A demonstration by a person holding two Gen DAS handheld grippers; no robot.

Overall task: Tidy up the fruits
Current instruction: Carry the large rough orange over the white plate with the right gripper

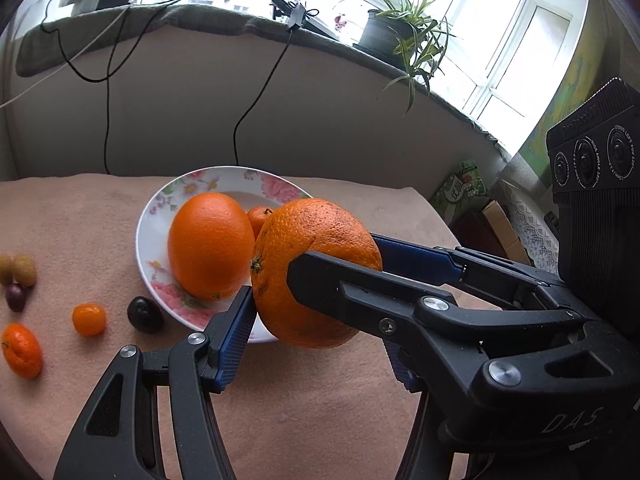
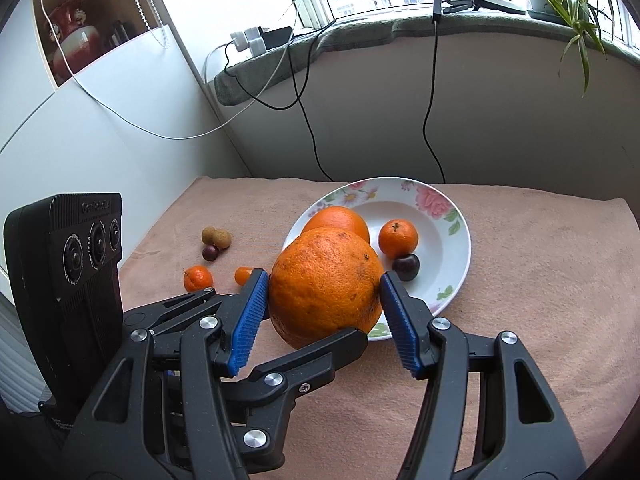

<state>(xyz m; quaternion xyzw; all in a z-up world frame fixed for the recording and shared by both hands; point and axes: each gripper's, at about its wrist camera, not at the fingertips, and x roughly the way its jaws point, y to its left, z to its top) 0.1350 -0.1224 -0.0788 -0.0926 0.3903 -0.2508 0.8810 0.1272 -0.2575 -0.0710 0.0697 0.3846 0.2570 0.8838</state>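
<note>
From the left wrist view, a big rough-skinned orange (image 1: 316,272) hangs over the near rim of the white floral-rimmed plate (image 1: 160,208). Already on the plate are a smooth oval orange (image 1: 210,246) and, half hidden behind, a small mandarin (image 1: 259,218). Loose on the pink cloth (image 1: 80,208) to the left lie a dark plum (image 1: 145,315), a little kumquat (image 1: 89,319), a tangerine (image 1: 22,350) and a cluster of pale longans (image 1: 18,269) with a dark cherry (image 1: 16,297). The left gripper (image 1: 316,320) is part-open, one blue pad against the orange's left side; its other finger is hidden by the right gripper (image 1: 340,268), which crosses in from the right and clamps the same fruit. A potted spider plant (image 1: 400,32) sits on the sill.

Over to the right wrist view: the right gripper (image 2: 324,292) points down at a slant, both blue ribbed pads (image 2: 250,316) pressing the rough orange (image 2: 326,284) from either side, jaws about halfway apart. The left gripper's black finger (image 2: 320,344) reaches in beneath the fruit. Behind it the plate (image 2: 460,248) also holds another dark plum (image 2: 406,267).
</note>
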